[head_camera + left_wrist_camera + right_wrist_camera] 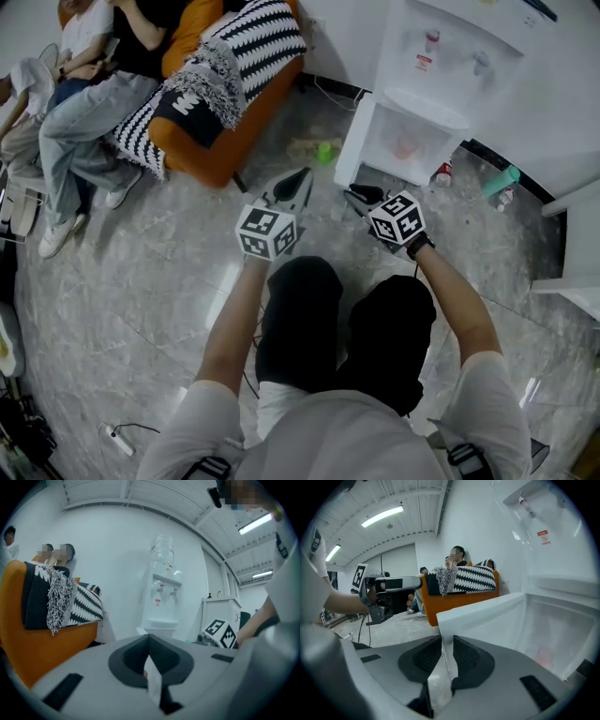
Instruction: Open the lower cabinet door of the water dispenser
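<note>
Right fingers [466,656]: a narrow slit apart and pinching nothing. Floor [393,630] shows through the slit, and the door's free edge lines up just past the tips.
Right gripper [446,639]: just in front of the water dispenser [441,56], at the foot of its open door. You likely hold it there because that edge is where you work the door. I cannot tell whether it touches.
Lower cabinet door [487,620]: at the water dispenser's base, swung wide toward the sofa [220,155], baring the cabinet interior [408,141]. I judge the opening as good as done.
Left fingers [164,656]: pressed together at the tips, empty.
Left gripper [149,637]: farther from the water dispenser than the right one and aimed at it. It seems parked clear so the door has room to swing.
Your arms: the right forearm [459,300] and left forearm [230,319] reach over your bent knees [300,309] toward the water dispenser. The right wrist tips its gripper downward; the left is nearly level.
</note>
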Motion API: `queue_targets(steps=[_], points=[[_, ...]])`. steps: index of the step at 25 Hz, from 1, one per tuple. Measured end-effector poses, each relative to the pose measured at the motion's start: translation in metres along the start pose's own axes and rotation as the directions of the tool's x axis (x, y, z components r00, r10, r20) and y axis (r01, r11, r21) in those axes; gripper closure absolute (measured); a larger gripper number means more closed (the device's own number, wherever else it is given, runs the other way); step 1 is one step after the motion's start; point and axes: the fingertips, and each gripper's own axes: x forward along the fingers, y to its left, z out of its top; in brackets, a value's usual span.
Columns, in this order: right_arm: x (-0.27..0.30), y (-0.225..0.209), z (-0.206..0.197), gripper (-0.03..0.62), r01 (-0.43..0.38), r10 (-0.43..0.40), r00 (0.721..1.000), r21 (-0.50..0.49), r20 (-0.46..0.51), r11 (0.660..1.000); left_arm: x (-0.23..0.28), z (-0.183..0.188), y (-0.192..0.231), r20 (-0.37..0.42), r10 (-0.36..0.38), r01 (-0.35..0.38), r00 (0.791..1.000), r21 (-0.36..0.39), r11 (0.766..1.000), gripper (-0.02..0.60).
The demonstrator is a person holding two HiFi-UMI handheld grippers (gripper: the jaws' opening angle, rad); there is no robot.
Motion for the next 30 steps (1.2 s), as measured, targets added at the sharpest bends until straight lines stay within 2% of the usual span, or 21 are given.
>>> queue_targets(steps=[7, 18, 20, 30], points=[[0.025, 0.010, 0.011, 0.514, -0.033, 0.033, 0.999, -0.014, -0.002, 0.999, -0.011, 0.002, 0.023, 0.024, 0.057, -0.056, 0.998, -0.017, 0.998, 0.574], [0.065, 0.014, 0.031, 0.520, -0.066, 0.066, 0.998, -0.066, 0.003, 0.996, -0.015, -0.006, 0.044, 0.015, 0.110, -0.110, 0.994, -0.032, 0.993, 0.573], [0.072, 0.010, 0.036, 0.576, -0.051, 0.052, 0.999, -0.059, 0.013, 0.997, -0.016, -0.006, 0.049, 0.016, 0.123, -0.123, 0.992, -0.033, 0.992, 0.573], [0.116, 0.005, 0.060, 0.577, -0.062, 0.064, 0.997, -0.032, 0.039, 0.998, -0.022, -0.006, 0.068, 0.010, 0.189, -0.189, 0.982, -0.039, 0.981, 0.573]])
